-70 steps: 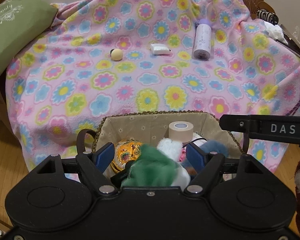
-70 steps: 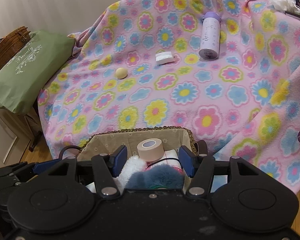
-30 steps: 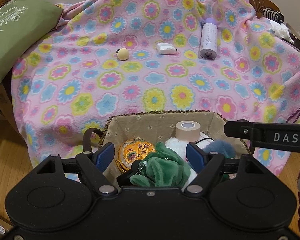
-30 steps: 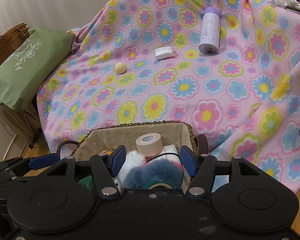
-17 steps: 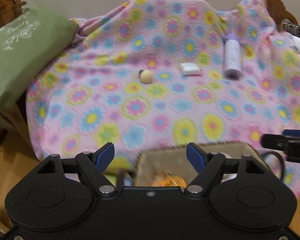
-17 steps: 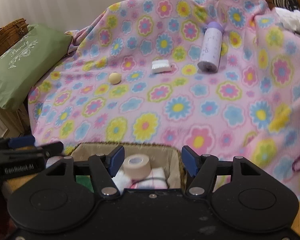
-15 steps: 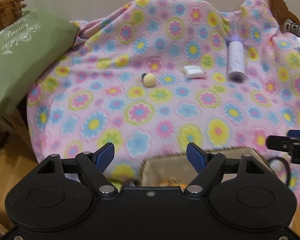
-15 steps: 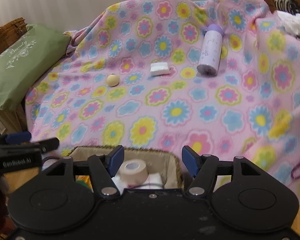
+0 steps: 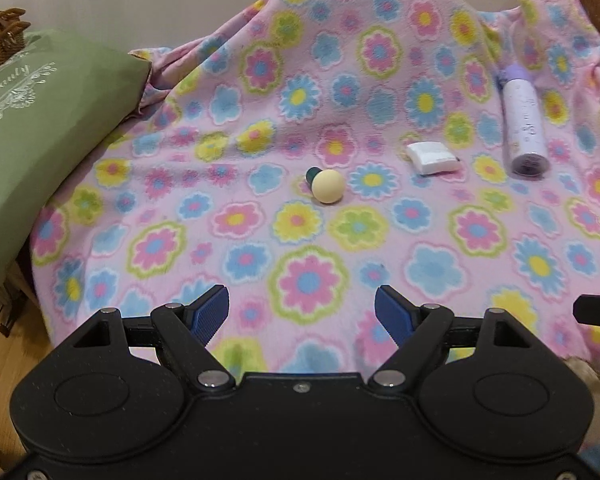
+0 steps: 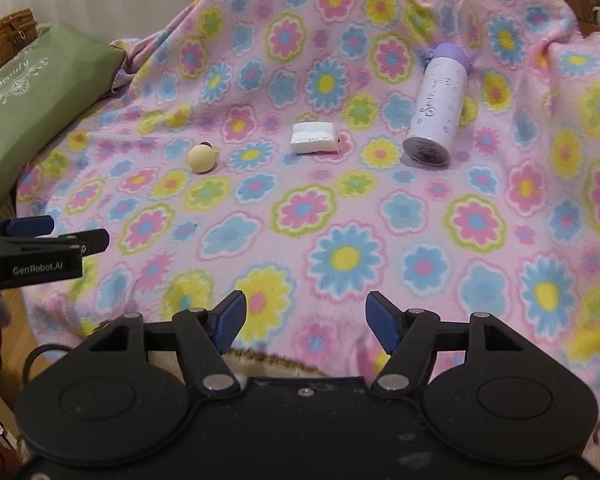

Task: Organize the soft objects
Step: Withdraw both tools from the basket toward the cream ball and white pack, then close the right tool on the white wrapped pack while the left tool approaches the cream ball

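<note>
Both the left gripper (image 9: 302, 314) and the right gripper (image 10: 304, 318) hang empty, the right's jaws opening, over the fleecy pink flowered blanket (image 9: 440, 272), apparently between picks. Ahead lie a smooth cream ball (image 9: 328, 186), a soft white folded pad (image 10: 314, 138) and a hard lilac cylindrical bottle (image 10: 436, 106); the pad likely needs a reach forward and a gentle pinch.

Cream ball (image 9: 328, 186) and white packet (image 9: 432, 158) — apart, both lying on the flowered blanket (image 9: 308, 264)
</note>
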{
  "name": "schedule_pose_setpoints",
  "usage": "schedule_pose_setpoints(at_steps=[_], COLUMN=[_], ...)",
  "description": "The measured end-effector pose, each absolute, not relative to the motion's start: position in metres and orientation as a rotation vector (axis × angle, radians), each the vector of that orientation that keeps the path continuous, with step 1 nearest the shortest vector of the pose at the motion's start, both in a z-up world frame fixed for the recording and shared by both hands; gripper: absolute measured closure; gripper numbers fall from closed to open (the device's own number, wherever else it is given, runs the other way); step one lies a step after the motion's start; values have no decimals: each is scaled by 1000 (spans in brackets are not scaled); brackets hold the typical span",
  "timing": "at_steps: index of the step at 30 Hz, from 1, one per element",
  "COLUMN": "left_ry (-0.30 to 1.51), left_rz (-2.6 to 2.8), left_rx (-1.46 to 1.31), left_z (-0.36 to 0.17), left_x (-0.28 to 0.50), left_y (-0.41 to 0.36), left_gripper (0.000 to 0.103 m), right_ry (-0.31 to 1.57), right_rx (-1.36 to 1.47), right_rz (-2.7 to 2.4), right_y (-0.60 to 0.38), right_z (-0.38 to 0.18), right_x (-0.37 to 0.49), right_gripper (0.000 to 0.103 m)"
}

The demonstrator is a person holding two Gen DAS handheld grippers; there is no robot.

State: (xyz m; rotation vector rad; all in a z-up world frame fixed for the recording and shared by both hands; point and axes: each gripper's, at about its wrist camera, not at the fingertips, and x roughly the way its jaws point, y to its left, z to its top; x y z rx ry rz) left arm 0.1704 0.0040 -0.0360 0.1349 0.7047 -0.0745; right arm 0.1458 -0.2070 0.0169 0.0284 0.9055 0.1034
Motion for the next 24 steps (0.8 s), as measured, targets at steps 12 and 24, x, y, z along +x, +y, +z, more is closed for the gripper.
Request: schedule_pose_setpoints(at_steps=[12,24], left_ry=[675,629], left_rz=[-79,-169], left_rx=[156,237], left_z=[-69,-96], left_x=[245,299], left_y=[-1,-14], left_gripper=[26,26], right_ry=[886,867], right_rx=[-5,26], right_rz=[100,62], right_y=[-211,-218], right_z=[-19,-48], right_x=[236,299], right_gripper=[31,28])
